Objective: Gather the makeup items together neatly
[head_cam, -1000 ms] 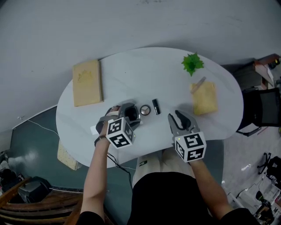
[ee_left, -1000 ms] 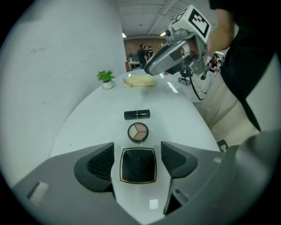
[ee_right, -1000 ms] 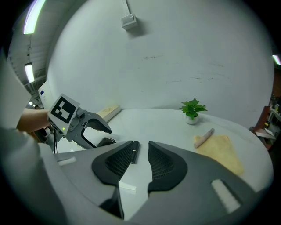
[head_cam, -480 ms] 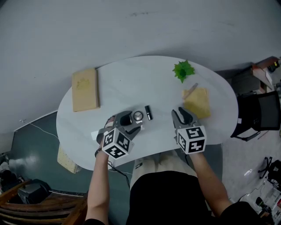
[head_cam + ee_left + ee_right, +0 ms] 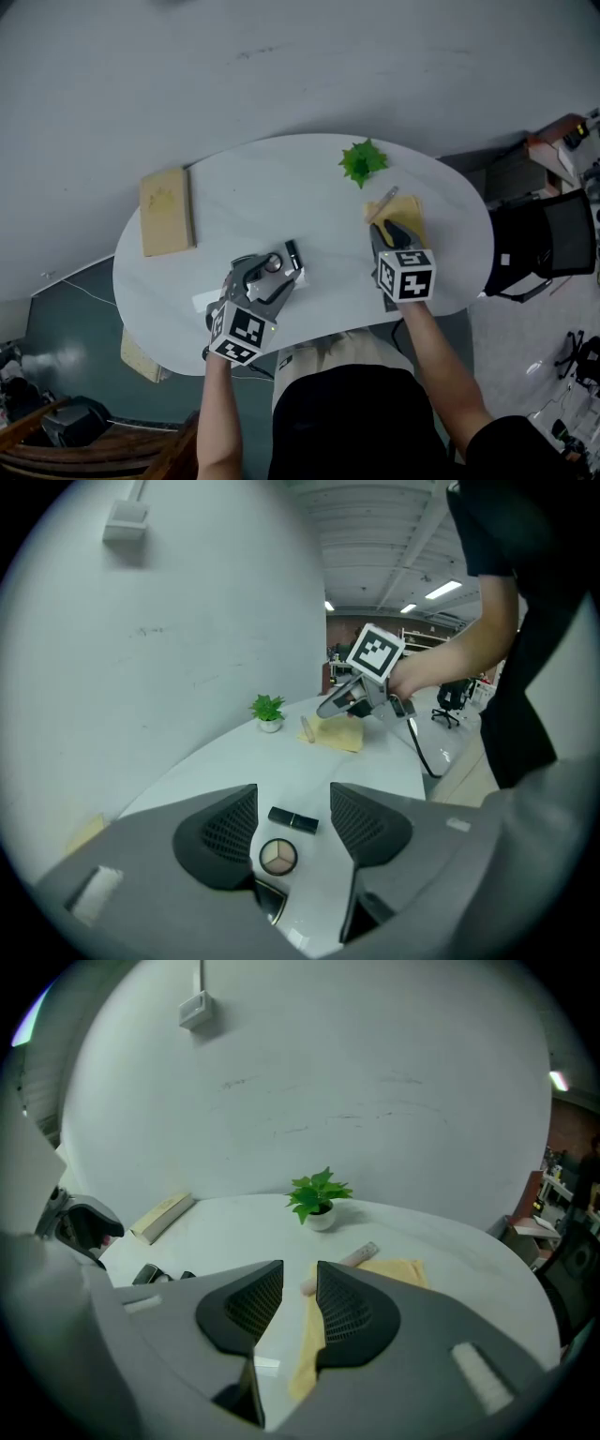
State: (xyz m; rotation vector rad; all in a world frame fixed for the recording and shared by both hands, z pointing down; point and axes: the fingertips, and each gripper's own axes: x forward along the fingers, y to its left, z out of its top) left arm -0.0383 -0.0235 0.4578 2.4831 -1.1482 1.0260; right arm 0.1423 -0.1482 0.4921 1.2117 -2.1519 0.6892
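Observation:
A round eyeshadow compact (image 5: 277,857) and a black lipstick (image 5: 292,819) lie side by side on the white table (image 5: 234,206). A black compact (image 5: 270,899) shows partly just below them. My left gripper (image 5: 292,794) hangs above these items. Its jaws have just been closing and still stand apart with nothing between the pads. In the head view it (image 5: 270,274) sits by the round compact (image 5: 274,265). My right gripper (image 5: 300,1271) hovers at the near edge of a yellow cloth (image 5: 398,1271), its jaws a narrow gap apart and empty. A pink tube (image 5: 361,1253) lies on that cloth.
A small potted plant (image 5: 361,161) stands at the table's far side beyond the cloth (image 5: 403,208). A tan book (image 5: 166,211) lies at the far left. A white card (image 5: 208,302) lies near the front edge. A black chair (image 5: 553,239) stands to the right of the table.
The left gripper has lifted up and back off the makeup items, its jaws narrower than before. The right gripper has moved away across the table to the yellow cloth.

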